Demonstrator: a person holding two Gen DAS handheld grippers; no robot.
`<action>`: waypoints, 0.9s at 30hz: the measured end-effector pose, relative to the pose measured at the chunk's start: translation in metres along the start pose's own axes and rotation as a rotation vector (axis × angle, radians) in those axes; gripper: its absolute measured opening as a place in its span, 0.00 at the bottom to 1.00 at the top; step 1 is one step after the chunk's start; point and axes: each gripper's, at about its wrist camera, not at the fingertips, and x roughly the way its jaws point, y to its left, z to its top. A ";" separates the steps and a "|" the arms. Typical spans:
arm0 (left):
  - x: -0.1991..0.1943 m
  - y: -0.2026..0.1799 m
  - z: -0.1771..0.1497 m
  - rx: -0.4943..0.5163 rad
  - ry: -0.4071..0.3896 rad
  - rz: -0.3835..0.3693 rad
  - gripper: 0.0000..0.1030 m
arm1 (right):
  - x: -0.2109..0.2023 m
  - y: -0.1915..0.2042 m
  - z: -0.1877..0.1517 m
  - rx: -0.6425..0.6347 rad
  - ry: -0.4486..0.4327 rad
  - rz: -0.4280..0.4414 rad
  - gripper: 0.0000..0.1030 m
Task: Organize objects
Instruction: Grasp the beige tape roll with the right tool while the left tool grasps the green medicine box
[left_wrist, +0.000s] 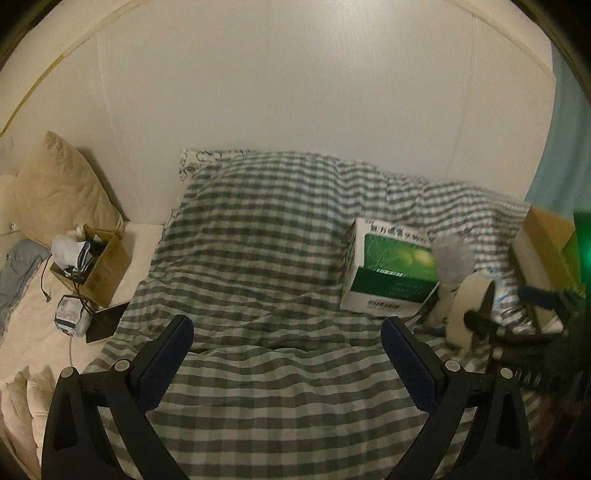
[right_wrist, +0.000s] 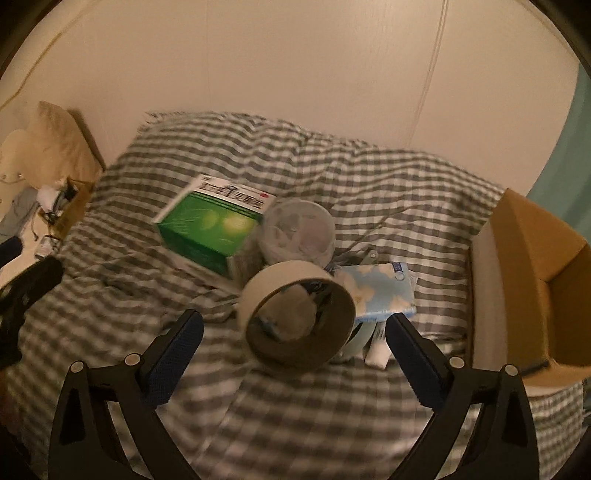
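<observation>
A pile of objects lies on the checked bedspread (right_wrist: 295, 406): a green and white box (right_wrist: 210, 225), a clear plastic cup (right_wrist: 299, 229), a wide roll of tape (right_wrist: 295, 317) and a light blue tissue pack (right_wrist: 380, 291). An open cardboard box (right_wrist: 532, 280) stands to their right. My right gripper (right_wrist: 294, 325) is open, its jaws either side of the tape roll and just short of it. My left gripper (left_wrist: 286, 332) is open and empty over bare bedspread (left_wrist: 258, 258), left of the green box (left_wrist: 388, 273) and tape roll (left_wrist: 469, 306).
A small cardboard box of cables (left_wrist: 92, 266) and a wrapped packet (left_wrist: 70, 314) lie at the left by a beige pillow (left_wrist: 62, 188). A white wall (left_wrist: 295, 92) runs behind the bed. The left gripper shows at the left edge of the right wrist view (right_wrist: 26, 291).
</observation>
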 end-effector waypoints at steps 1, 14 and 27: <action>0.004 -0.001 0.000 0.006 0.008 0.001 1.00 | 0.005 -0.003 0.002 0.006 0.009 0.003 0.94; 0.045 -0.040 -0.003 0.055 0.058 -0.048 1.00 | 0.045 -0.023 0.008 0.085 0.010 0.168 0.77; 0.074 -0.084 0.018 0.153 0.023 -0.117 1.00 | -0.009 -0.060 0.008 0.159 -0.187 0.076 0.77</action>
